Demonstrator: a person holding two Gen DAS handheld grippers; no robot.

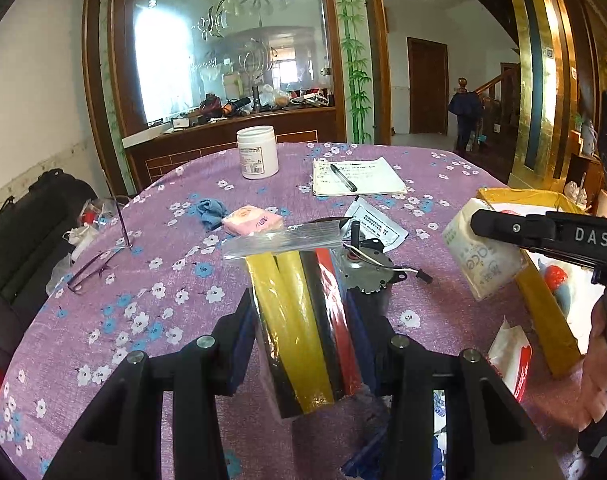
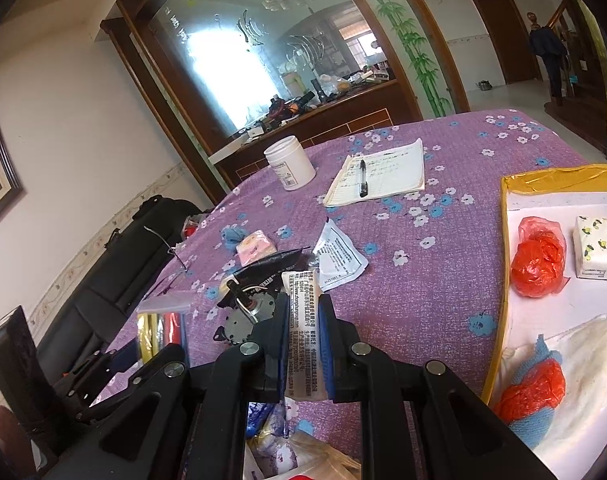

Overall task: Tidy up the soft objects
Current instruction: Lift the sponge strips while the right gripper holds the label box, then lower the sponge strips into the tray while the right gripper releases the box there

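My left gripper (image 1: 303, 320) is shut on a clear bag of yellow, black and red tubes (image 1: 299, 320), held above the purple flowered tablecloth (image 1: 143, 280). The bag also shows in the right wrist view (image 2: 159, 328). My right gripper (image 2: 301, 316) is shut on a white tissue pack with printed text (image 2: 303, 328); the same pack shows in the left wrist view (image 1: 479, 252) at the right. A yellow-rimmed box (image 2: 503, 260) at the right holds red plastic bundles (image 2: 537, 256), a flowered tissue pack (image 2: 599, 252), a white cloth (image 2: 583, 364) and a blue cloth (image 2: 543, 412).
On the table lie a pink pack (image 1: 252, 219), a blue rag (image 1: 211, 210), a small motor (image 1: 363, 268), a white sachet (image 1: 377, 226), a white jar (image 1: 257, 152), a notepad with pen (image 1: 355, 176), glasses (image 1: 99, 260) and another tissue pack (image 1: 511, 360).
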